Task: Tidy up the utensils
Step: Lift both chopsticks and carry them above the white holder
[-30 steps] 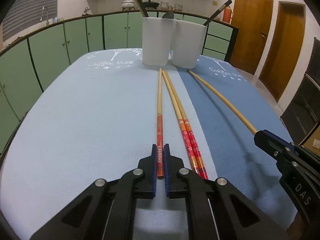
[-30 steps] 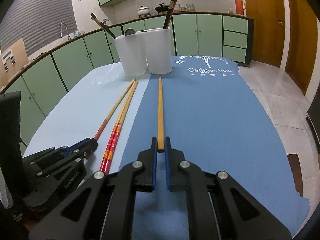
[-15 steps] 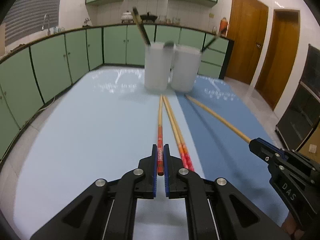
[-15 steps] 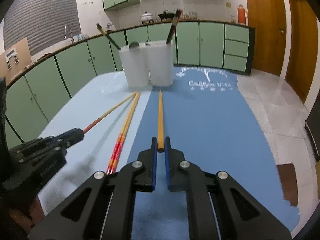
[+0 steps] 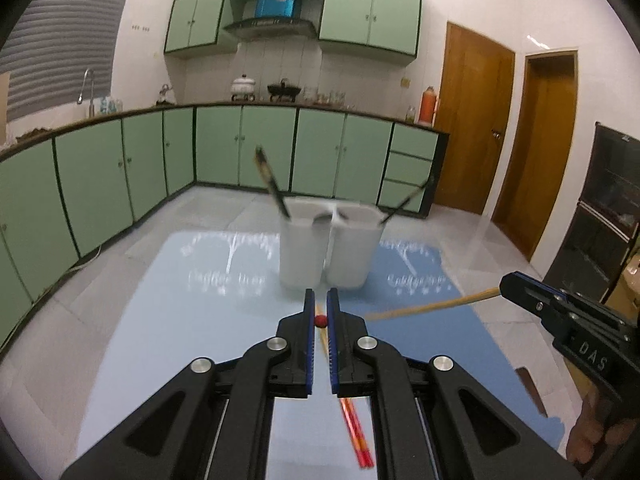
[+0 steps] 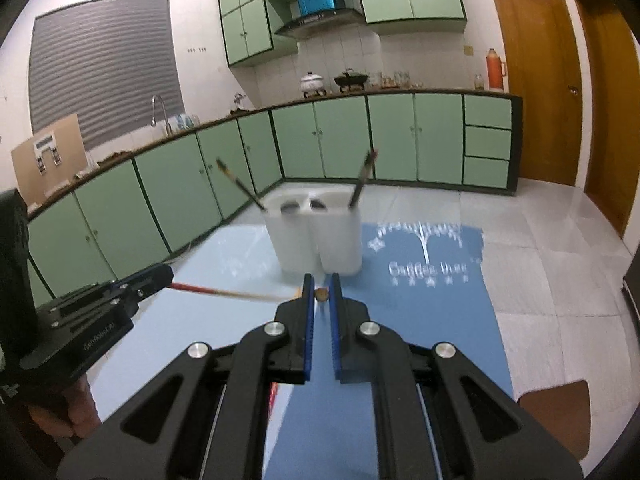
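My left gripper (image 5: pixel 320 300) is shut on a red-ended chopstick (image 5: pixel 320 321), seen end-on between the blue pads and held above the table. My right gripper (image 6: pixel 321 280) is shut on a plain wooden chopstick (image 6: pixel 321 295), also lifted. Each gripper shows in the other's view: the right gripper (image 5: pixel 506 282) with its wooden chopstick (image 5: pixel 432 307), the left gripper (image 6: pixel 166 270) with its red-ended chopstick (image 6: pixel 216 291). Two white cups (image 5: pixel 300 252) (image 5: pixel 352 252) stand side by side ahead, each with a dark utensil inside. A pair of red-patterned chopsticks (image 5: pixel 356 436) lies on the table below.
The table has a light blue cloth (image 5: pixel 160 320) on the left and a darker blue cloth (image 6: pixel 420 320) on the right. Green cabinets (image 5: pixel 120 168) run round the room behind it. Wooden doors (image 5: pixel 472 120) stand at the right, and tiled floor surrounds the table.
Both grippers have risen, lifting their chopsticks off the table. The cups now sit lower in both views. The red-patterned pair stays on the cloth.
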Tool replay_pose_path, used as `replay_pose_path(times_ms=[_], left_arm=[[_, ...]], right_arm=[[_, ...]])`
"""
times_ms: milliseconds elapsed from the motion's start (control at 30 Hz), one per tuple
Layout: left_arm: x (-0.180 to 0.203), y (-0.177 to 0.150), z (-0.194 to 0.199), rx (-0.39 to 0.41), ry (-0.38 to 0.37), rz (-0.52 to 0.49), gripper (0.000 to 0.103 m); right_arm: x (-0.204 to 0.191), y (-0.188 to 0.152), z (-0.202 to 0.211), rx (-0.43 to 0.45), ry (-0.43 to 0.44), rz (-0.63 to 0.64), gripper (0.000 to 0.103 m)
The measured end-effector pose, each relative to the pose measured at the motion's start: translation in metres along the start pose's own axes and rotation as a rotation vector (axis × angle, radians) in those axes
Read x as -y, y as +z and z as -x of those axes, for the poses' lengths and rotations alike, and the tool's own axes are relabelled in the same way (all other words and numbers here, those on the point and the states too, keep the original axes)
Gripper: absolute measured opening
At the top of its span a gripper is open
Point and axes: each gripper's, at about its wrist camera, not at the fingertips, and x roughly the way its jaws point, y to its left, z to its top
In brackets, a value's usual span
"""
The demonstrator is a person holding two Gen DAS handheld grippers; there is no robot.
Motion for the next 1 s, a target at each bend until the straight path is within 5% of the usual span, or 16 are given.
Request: replay_pose_path(times_ms=[500,1000], left_arm=[[0.010,0.054,0.001,0.066,-0.039,-0.051,0.005],[0.001,0.099,0.042,0.198,-0.022,-0.064,0.005]], right_arm=[[0.000,0.073,-0.009,-0.009,0.081,-0.001,0.006],[0.000,0.139,0.009,0.106,0.098,0.049,0.006]])
